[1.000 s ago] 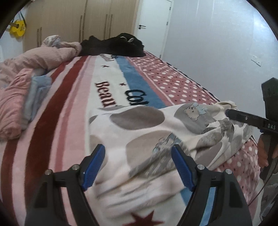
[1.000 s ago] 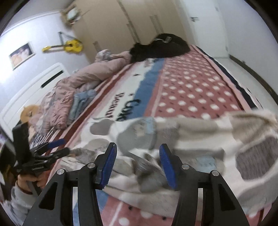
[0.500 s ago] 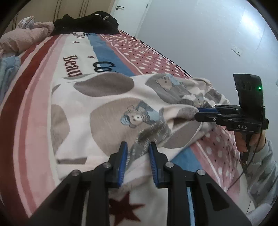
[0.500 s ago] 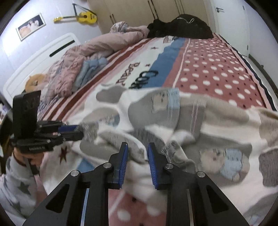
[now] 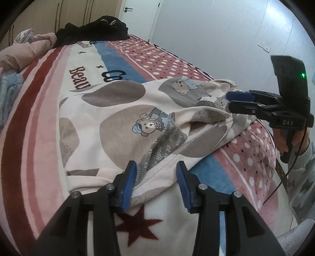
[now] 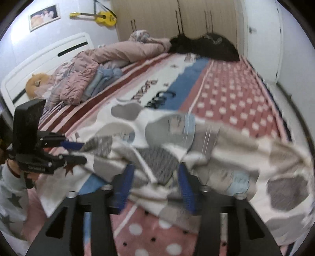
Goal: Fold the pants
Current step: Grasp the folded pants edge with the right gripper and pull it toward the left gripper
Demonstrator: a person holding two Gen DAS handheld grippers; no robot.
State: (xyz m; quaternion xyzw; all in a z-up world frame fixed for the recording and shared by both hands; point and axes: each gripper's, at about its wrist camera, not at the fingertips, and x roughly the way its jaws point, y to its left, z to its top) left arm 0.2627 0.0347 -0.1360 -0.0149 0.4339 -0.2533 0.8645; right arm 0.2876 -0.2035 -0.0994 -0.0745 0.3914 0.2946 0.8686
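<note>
cream fleece pants with grey blotches and bear prints (image 5: 126, 126) lying crumpled on the striped, dotted plush bed blanket (image 5: 39, 110) | left gripper (image 5: 155, 183) sitting at the near hem, fingers spread wide | right gripper (image 6: 155, 185) hovering over bunched fabric, fingers wide, gripping nothing

A home bedroom: a bed (image 6: 226, 82) with a patterned blanket, a white headboard (image 6: 49, 57), wardrobes (image 6: 177, 17), and a toy guitar (image 6: 98, 16) on the wall.
</note>
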